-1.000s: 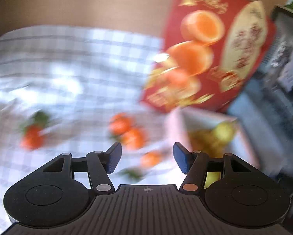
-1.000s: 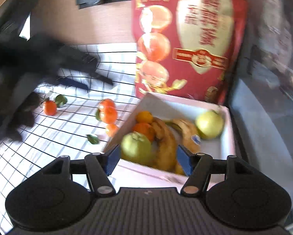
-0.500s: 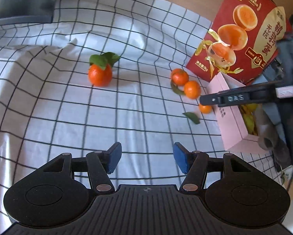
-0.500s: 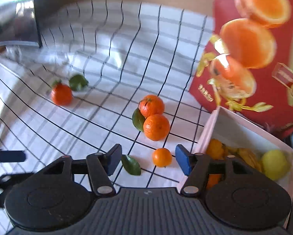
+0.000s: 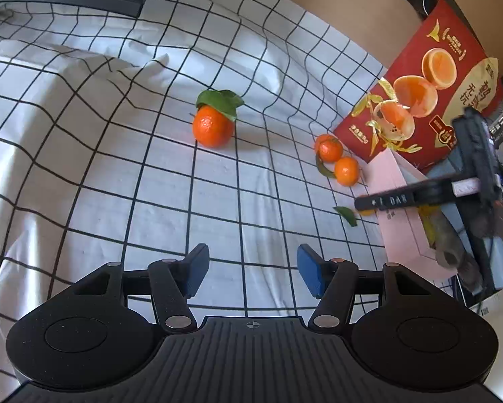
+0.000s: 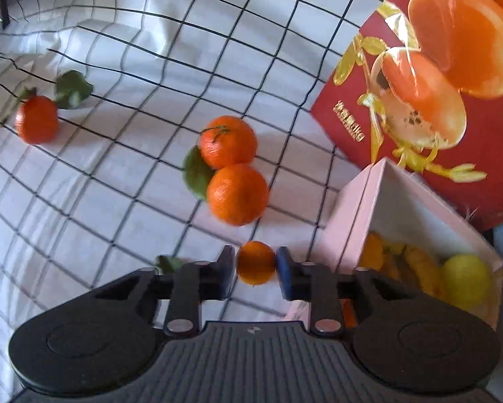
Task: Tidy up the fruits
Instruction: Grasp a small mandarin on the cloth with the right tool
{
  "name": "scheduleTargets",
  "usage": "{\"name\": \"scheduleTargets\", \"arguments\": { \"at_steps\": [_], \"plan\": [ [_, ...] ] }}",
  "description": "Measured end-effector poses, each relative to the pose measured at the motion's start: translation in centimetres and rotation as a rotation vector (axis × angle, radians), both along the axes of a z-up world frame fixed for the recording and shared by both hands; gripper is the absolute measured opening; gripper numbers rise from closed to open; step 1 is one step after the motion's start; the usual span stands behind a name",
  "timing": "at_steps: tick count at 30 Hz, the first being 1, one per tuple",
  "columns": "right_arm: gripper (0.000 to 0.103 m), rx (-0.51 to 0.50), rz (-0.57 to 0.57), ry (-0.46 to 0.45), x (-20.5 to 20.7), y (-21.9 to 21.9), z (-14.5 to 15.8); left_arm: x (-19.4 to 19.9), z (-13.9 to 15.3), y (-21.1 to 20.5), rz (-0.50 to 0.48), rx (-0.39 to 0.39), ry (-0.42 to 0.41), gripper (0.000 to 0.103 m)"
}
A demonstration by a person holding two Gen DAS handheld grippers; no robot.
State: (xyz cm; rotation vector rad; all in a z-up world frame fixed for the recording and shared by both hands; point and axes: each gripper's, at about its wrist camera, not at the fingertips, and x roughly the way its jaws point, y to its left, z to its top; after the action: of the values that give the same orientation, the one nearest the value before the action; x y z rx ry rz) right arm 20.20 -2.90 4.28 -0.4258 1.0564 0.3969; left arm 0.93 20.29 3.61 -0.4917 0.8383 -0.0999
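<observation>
Right wrist: tongs [image 6: 255,265] round sm. tangerine [image 6: 255,262]

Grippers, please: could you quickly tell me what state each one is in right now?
Left gripper: open, nothing between its fingers.
Right gripper: has just been closing on the small orange, now pinched between its pads.

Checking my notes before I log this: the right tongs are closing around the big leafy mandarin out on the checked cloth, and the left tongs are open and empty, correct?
Not quite. In the right wrist view the right tongs, whose jaws have just been closing, bracket the small leafless orange mandarin beside the pale pink cardboard box. The big leafy mandarin lies alone on the checked cloth. The left tongs are open and empty.
</observation>
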Motion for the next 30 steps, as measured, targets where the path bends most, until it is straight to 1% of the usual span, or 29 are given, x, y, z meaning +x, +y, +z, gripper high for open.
{"name": "scheduleTargets", "arguments": {
  "at_steps": [2,5,8,12,13,16,19,22,23,25,26,27,28,29,30],
  "plan": [
    [0.026,0.019,0.033,0.019,-1.5,0.3,0.0,0.1,0.1,-0.2,-0.012,-0.004,-0.004,0.063],
    [0.026,0.049,0.115,0.041,-3.8,0.9,0.2,0.2,0.2,-0.7,-0.03,-0.005,-0.006,0.063],
    [0.026,0.06,0.176,0.007,-5.3,1.5,0.5,0.2,0.3,-1.2,-0.041,-0.007,-0.002,0.063],
    [0.027,0.091,0.164,-0.037,-5.4,1.8,0.4,0.1,0.5,-1.6,-0.048,-0.005,0.0,0.063],
    [0.028,0.105,0.161,-0.047,-5.4,1.8,0.4,0.0,0.4,-1.6,-0.047,-0.005,0.002,0.063],
    [0.029,0.159,0.147,-0.052,-4.9,1.4,0.7,0.0,0.2,-1.6,-0.039,-0.006,0.013,0.063],
    [0.029,0.192,0.112,-0.01,-3.6,1.1,0.4,0.1,-0.1,-1.5,-0.031,-0.014,0.026,0.063],
    [0.029,0.241,0.072,0.106,-1.8,1.0,-0.8,0.2,-0.1,-1.6,-0.034,-0.016,0.029,0.063],
    [0.031,0.239,0.055,0.135,-1.4,1.1,-1.3,0.2,0.0,-1.7,-0.037,-0.015,0.027,0.063],
    [0.031,0.235,0.064,0.125,-1.6,1.4,-1.3,0.1,0.0,-1.8,-0.039,-0.014,0.026,0.063],
    [0.03,0.222,0.069,0.121,-1.7,1.6,-1.4,0.1,-0.1,-1.8,-0.039,-0.014,0.029,0.063],
    [0.026,0.205,0.069,0.115,-2.0,1.8,-1.4,0.1,-0.2,-1.9,-0.038,-0.014,0.032,0.063],
    [0.011,0.195,0.071,0.11,-2.3,2.0,-1.3,0.2,-0.2,-1.9,-0.038,-0.015,0.035,0.063],
    [0.006,0.197,0.075,0.101,-2.6,2.0,-1.1,0.2,-0.3,-1.9,-0.039,-0.016,0.038,0.063],
    [0.005,0.208,0.073,0.086,-2.8,1.9,-0.7,0.3,-0.3,-1.9,-0.04,-0.016,0.039,0.063]
  ]
}}
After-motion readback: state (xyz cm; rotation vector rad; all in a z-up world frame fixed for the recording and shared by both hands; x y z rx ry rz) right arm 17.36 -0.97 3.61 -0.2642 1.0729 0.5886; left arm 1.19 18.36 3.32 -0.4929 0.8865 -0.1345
